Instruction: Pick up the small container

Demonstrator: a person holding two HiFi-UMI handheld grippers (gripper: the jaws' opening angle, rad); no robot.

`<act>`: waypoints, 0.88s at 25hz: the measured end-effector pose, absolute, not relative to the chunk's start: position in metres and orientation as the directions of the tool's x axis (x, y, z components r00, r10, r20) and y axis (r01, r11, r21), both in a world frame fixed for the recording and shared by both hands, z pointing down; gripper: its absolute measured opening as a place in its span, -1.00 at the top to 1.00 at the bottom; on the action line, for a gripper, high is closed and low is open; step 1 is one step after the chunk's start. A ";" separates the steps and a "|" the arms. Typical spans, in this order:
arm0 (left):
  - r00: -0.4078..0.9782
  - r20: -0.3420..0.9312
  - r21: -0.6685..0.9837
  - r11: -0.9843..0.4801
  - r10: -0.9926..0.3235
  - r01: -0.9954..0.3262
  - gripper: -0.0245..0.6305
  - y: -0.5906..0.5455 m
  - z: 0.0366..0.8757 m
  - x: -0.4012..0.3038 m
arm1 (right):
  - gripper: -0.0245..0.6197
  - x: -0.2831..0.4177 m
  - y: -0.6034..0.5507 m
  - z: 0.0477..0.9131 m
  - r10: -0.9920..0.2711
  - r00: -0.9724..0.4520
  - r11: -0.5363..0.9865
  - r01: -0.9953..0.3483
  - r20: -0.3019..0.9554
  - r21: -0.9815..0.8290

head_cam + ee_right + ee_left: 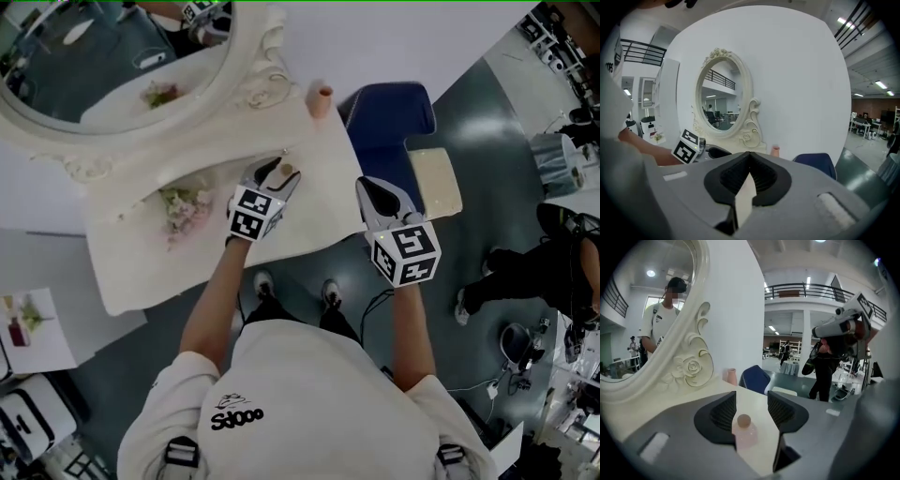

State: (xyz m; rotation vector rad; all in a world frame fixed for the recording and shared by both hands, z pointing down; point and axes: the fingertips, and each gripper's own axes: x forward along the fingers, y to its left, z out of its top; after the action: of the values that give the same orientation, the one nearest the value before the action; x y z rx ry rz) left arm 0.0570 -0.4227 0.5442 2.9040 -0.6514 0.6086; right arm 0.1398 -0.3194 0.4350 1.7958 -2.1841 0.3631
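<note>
The small container (744,430) is a pale pink bottle with a round brown cap. It stands upright on the cream dressing table (754,460) between the jaws of my left gripper (752,404), closer to the left pad. The jaws stand apart and are open, with a gap on the right side. From the head view the left gripper (279,174) lies over the table's right part, with the container's cap (287,172) just showing at its tip. My right gripper (375,192) hovers off the table's right edge. Its jaws (750,159) are shut with nothing in them.
An oval mirror in an ornate white frame (246,70) stands at the back of the table. A small pink vase (322,100) sits at the far right corner, flowers (187,208) lie to the left. A blue chair (389,117) and beige stool (436,181) stand right of the table.
</note>
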 end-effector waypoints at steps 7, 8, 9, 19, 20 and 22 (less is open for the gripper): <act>0.848 0.453 0.069 -0.938 -0.274 -0.340 0.11 -0.432 0.599 0.073 | 0.91 0.148 -0.313 0.454 -0.887 -0.113 0.121 -0.993 0.447 -0.011; 0.850 0.452 0.078 -0.937 -0.270 -0.339 0.10 -0.434 0.605 0.074 | 0.91 0.150 -0.313 0.456 -0.885 -0.109 0.116 -0.993 0.453 -0.012; 0.849 0.453 0.082 -0.936 -0.271 -0.343 0.10 -0.436 0.611 0.076 | 0.91 0.152 -0.313 0.459 -0.883 -0.106 0.111 -0.994 0.458 -0.015; 0.831 0.453 0.052 -0.921 -0.323 -0.387 0.33 -0.443 0.644 0.088 | 0.91 0.165 -0.305 0.483 -0.846 -0.107 0.106 -0.994 0.522 -0.032; 0.828 0.444 0.048 -0.914 -0.343 -0.404 0.39 -0.445 0.644 0.087 | 0.91 0.167 -0.305 0.483 -0.844 -0.107 0.108 -0.994 0.525 -0.029; 0.820 0.436 0.036 -0.903 -0.371 -0.428 0.49 -0.449 0.643 0.086 | 0.91 0.171 -0.304 0.483 -0.845 -0.102 0.104 -0.994 0.526 -0.025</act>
State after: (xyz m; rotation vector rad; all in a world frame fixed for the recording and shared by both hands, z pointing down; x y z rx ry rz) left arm 0.0858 -0.4488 0.6433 2.8696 -0.6334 0.6459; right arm 0.1708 -0.3042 0.4827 1.7973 -2.0093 0.5380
